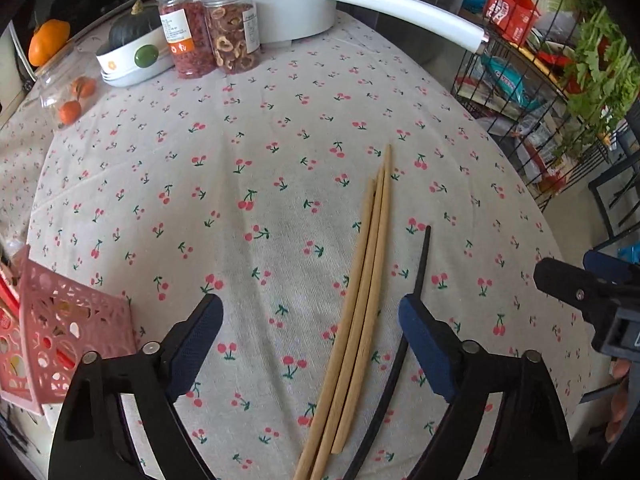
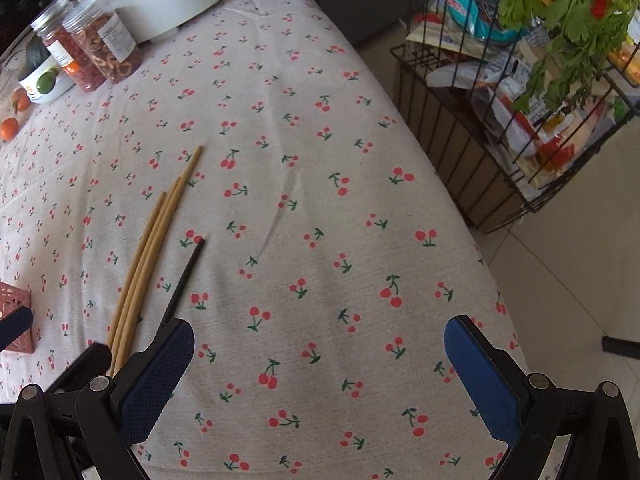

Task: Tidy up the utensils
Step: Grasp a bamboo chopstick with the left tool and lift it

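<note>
Left hand-held gripper (image 1: 310, 350) hangs steeply over the bench (image 1: 256, 168) with its blue pads set wide, and nothing is pressed between them: the three wooden chopsticks (image 1: 362, 304) lie flat on the cherry-print cloth, running from the near edge away toward the far right, inside the gap but closer to the right pad. A single black chopstick (image 1: 420, 268) lies just beside the wooden ones on their right and passes under that right pad, so a plain squeeze here would likely gather the pale trio and miss or clip the dark one. The jaws straddle the bundle lengthwise across its thicker end, which I judge a sensible placing, since closing there would pinch all three together rather than scatter them. At the near left stands a pink perforated basket (image 1: 76, 332), probably the place the utensils are meant to go, well apart from the sticks. The right hand-held gripper (image 2: 320, 372) is likewise wide and empty, pointing down at bare cloth to the right of the chopsticks, seemingly waiting to steady or to take the black one. Far off on the bench sit two clear jars (image 1: 208, 36), a white pot (image 1: 280, 4) with a long handle, and some oranges (image 1: 70, 112), none in the way.
</note>
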A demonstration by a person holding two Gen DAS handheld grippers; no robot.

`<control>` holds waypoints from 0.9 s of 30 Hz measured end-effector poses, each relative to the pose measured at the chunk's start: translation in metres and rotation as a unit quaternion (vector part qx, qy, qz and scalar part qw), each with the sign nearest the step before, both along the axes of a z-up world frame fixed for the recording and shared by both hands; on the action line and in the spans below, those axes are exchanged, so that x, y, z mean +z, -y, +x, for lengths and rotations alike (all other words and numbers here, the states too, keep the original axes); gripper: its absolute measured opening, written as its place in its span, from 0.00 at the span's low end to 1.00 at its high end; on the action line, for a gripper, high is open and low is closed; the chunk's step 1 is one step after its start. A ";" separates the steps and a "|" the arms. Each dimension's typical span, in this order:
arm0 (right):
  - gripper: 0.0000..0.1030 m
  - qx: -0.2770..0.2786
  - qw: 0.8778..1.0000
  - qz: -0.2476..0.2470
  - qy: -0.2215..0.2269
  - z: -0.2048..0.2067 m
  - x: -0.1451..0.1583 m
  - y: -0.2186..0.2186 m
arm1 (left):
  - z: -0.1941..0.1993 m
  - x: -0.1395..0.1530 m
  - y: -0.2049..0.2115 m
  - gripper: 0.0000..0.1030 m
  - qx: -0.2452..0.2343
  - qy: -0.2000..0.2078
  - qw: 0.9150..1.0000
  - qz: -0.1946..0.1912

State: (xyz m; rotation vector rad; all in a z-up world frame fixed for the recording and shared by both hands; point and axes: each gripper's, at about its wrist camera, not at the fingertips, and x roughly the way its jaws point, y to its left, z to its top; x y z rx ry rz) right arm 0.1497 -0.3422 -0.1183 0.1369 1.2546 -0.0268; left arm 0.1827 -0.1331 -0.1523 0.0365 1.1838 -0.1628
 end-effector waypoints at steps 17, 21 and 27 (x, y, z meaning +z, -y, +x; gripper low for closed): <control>1.00 0.003 1.000 0.007 -0.021 0.029 -0.014 0.007 | 0.047 -0.021 0.017 0.13 -0.027 -0.045 0.996 -0.070; 1.00 0.002 1.000 0.011 -0.024 0.030 -0.016 0.007 | 0.047 -0.016 0.011 0.13 -0.022 -0.041 0.995 -0.092; 1.00 0.002 1.000 0.010 -0.022 0.032 -0.016 0.007 | 0.047 -0.011 0.012 0.13 -0.030 -0.040 0.996 -0.074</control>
